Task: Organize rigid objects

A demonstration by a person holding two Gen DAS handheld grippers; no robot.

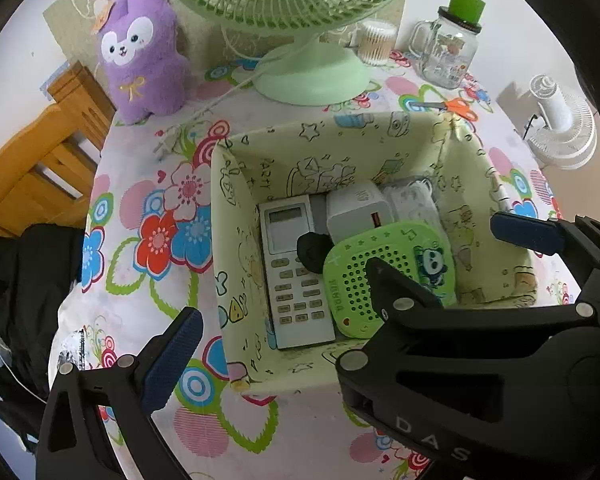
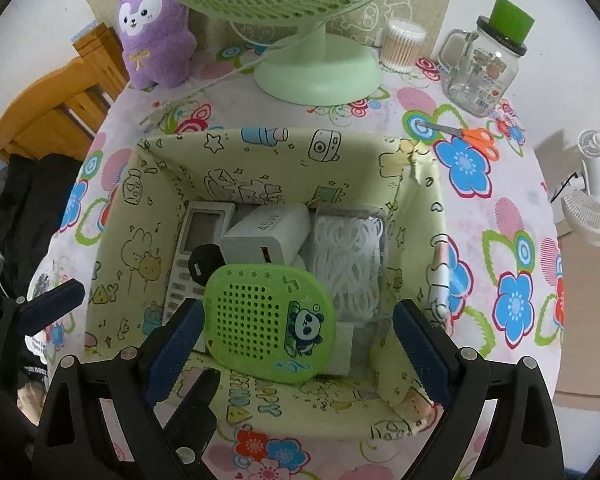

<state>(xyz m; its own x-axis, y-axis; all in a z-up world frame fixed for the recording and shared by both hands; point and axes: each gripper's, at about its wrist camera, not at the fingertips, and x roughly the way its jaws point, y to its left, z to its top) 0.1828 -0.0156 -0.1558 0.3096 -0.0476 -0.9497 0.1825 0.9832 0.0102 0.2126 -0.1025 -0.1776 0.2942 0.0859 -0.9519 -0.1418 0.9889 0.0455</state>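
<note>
A pale green fabric bin (image 1: 236, 184) (image 2: 168, 184) stands on the flowered tablecloth. In it lie a white remote (image 1: 292, 280) (image 2: 196, 236), a white charger block (image 1: 356, 208) (image 2: 268, 236), a black plug (image 1: 312, 250) (image 2: 204, 264), a bag of white cable (image 2: 348, 256) and a green panda disc (image 1: 384, 276) (image 2: 268, 320) on top. My right gripper (image 2: 296, 352) is open over the bin's near edge, around the disc without touching it. My left gripper (image 1: 340, 300) is open above the bin, with nothing in it.
A green desk fan (image 1: 312, 76) (image 2: 320, 68), a purple plush (image 1: 144, 52) (image 2: 156, 28), a cotton swab box (image 2: 402, 46), a glass mug jar (image 1: 448, 48) (image 2: 484, 68) and orange scissors (image 1: 456, 106) (image 2: 472, 136) stand behind the bin. A wooden chair (image 1: 48, 152) is at the left, a white fan (image 1: 560, 124) at the right.
</note>
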